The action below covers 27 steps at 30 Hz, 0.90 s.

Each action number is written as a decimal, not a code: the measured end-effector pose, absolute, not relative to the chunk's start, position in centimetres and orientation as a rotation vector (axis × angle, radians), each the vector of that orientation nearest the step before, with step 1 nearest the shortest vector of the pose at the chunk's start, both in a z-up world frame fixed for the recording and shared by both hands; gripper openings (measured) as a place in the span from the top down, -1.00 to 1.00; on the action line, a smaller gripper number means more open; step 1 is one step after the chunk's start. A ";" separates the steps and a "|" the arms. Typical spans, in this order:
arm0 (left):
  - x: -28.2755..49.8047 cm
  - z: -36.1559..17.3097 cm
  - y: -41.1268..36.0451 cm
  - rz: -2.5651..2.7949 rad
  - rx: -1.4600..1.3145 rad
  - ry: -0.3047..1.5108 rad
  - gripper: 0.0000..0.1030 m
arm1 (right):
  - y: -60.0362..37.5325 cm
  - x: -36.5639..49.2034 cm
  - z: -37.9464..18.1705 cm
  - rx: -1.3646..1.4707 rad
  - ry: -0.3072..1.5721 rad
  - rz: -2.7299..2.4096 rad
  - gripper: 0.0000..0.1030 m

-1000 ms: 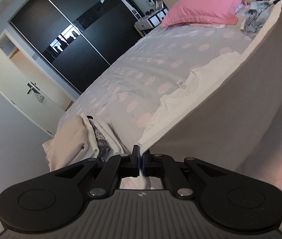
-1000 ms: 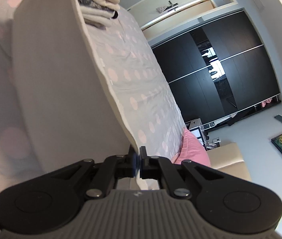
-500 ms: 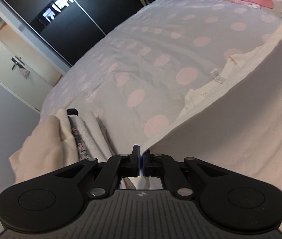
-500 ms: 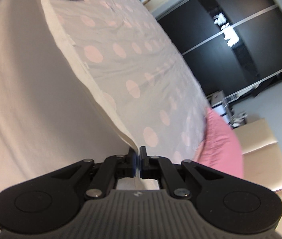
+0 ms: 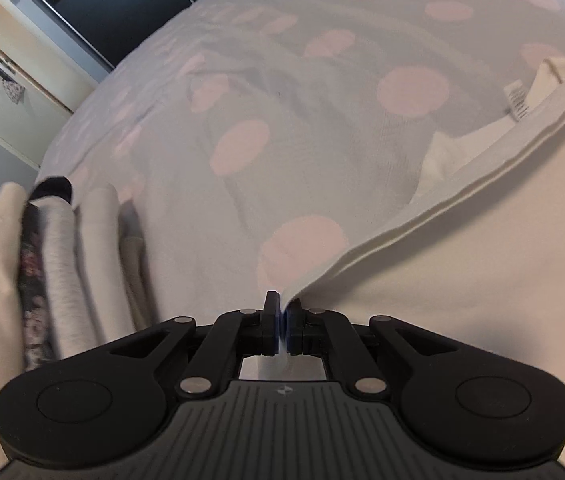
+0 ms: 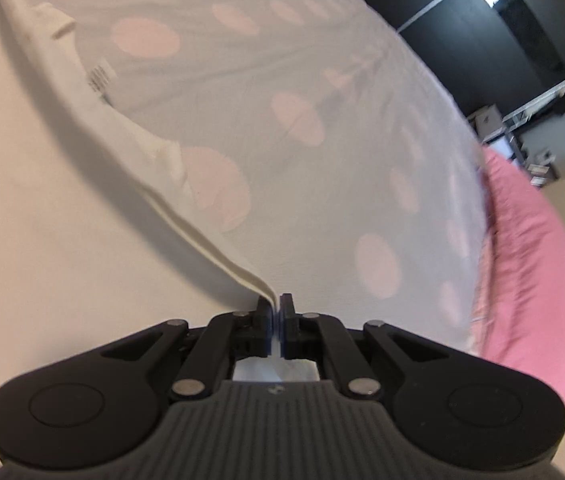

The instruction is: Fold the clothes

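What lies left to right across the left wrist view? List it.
Folded pile → spotted bedcover → white garment, its corner pinched in the left tongs.

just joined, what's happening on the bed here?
A person is folding a cream shirt on the spotted bedspread. Each hand-held gripper is shut on a corner of its hem: the left hand-held gripper and the right hand-held gripper hold the fabric stretched between them, low over the bed. The collar end with its label already lies on the bedspread. A stack of folded clothes sits to the left, a pink pillow to the right.
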State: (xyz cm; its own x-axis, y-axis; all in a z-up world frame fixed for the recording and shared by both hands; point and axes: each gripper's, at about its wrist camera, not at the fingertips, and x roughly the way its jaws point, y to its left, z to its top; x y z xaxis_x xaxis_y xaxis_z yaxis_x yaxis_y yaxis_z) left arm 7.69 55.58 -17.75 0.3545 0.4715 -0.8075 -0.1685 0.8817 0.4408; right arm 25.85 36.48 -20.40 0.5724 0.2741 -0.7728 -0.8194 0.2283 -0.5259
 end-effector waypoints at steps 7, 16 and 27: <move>6.9 -17.6 57.2 0.526 0.220 1.079 0.50 | 36.2 27.4 -21.3 -0.969 0.643 0.754 0.38; 0.6 -13.2 55.7 0.464 0.119 1.052 0.50 | 31.5 25.6 -17.6 -0.824 0.701 0.757 0.32; -13.9 -11.5 46.3 0.263 0.171 1.113 0.48 | 20.0 14.1 -15.5 -0.731 0.846 0.918 0.34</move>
State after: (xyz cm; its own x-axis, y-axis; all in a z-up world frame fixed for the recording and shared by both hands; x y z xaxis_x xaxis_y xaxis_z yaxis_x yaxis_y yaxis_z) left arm -13.88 46.31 -11.47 0.4154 0.2929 -0.8612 -0.1230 0.9561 0.2659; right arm 14.09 19.96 -15.53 0.3481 0.3705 -0.8611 -0.8884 0.4235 -0.1770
